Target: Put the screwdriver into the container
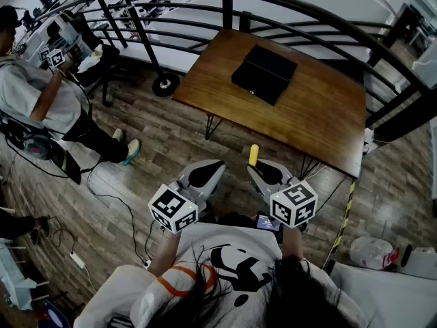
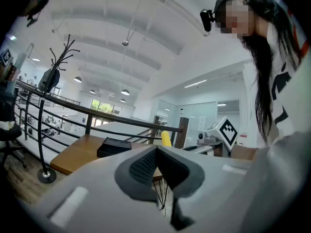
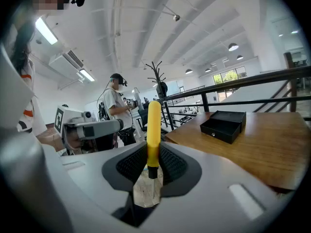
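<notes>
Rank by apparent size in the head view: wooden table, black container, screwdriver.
1. wooden table, by far the largest.
2. black container, sitting on the table.
3. screwdriver, smallest; only its yellow handle shows, and it is nearer the camera, which flatters its size.

Looking down at a surface (image 1: 321,108) straight ahead, with the container (image 1: 264,73) on its far-left part. Got a railing (image 1: 227,9) curving behind it and a coat stand base (image 1: 164,84) just off its left corner. Nearer in, left tongs (image 1: 207,171) and right tongs (image 1: 265,170) side by side, with the screwdriver (image 1: 253,154) upright in the right pair. Another person (image 1: 41,94) sitting far left.
</notes>
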